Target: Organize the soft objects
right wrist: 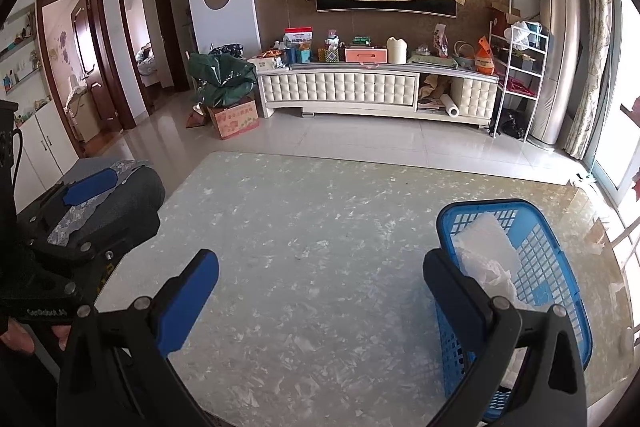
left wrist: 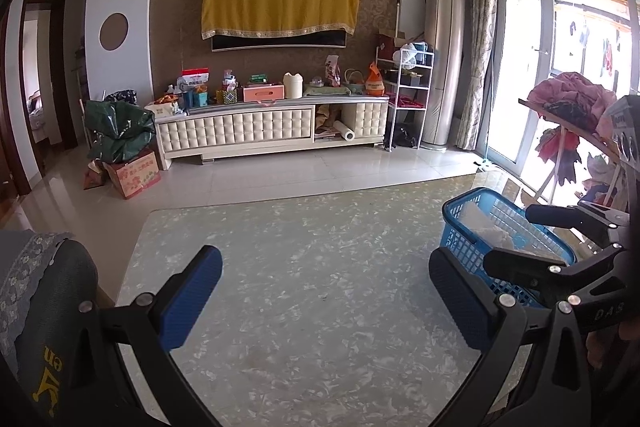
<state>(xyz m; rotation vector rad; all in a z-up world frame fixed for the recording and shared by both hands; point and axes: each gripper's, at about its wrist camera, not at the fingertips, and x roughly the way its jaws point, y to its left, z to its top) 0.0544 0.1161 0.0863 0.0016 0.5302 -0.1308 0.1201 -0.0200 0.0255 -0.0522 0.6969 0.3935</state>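
One blue basket (right wrist: 552, 263), lengthwise away from camera

Blue basket (right wrist: 552, 267): near end hidden behind the right gripper's finger (right wrist: 456, 291); white soft contents (right wrist: 486, 247) partly covered, kind indistinct; box lettering (left wrist: 138, 177) too small to read.

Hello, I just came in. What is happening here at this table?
A person holds two handheld grippers over a marble-patterned table. Both the left gripper and the right gripper are open and hold nothing. A blue basket stands on the table to the right, with white soft items already inside it. No other soft object lies on the table in view.
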